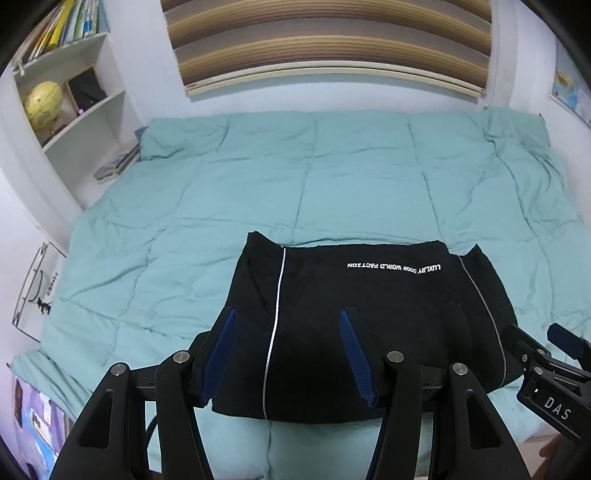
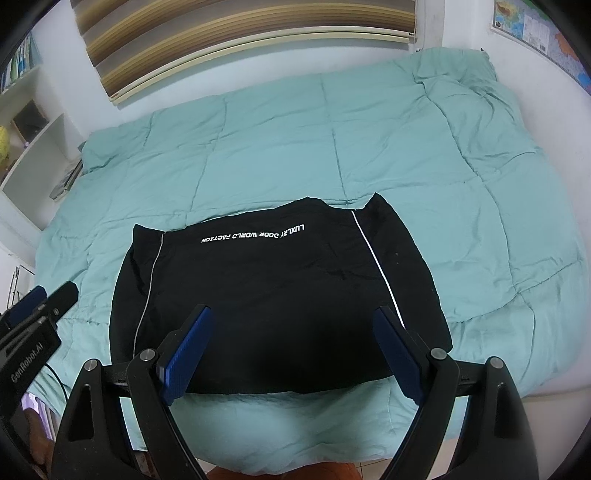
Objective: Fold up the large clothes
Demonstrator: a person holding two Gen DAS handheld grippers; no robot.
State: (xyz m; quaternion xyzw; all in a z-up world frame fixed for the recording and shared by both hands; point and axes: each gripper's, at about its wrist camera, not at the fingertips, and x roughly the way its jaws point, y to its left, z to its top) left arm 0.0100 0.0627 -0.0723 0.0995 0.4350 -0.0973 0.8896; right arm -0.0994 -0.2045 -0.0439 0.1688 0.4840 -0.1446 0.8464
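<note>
A black garment (image 1: pixel 369 325) with white piping and white lettering lies folded flat near the front edge of a bed; it also shows in the right wrist view (image 2: pixel 277 295). My left gripper (image 1: pixel 290 354) is open and empty, held above the garment's left part. My right gripper (image 2: pixel 295 350) is open and empty above the garment's front middle. The right gripper also shows at the right edge of the left wrist view (image 1: pixel 543 343), and the left gripper at the left edge of the right wrist view (image 2: pixel 40 299).
The bed carries a teal quilt (image 1: pixel 332 177) that fills most of both views. A white bookshelf (image 1: pixel 74 110) with a yellow globe stands at the left. A striped blind (image 1: pixel 332 40) hangs on the far wall. A map (image 2: pixel 535 33) hangs at the right.
</note>
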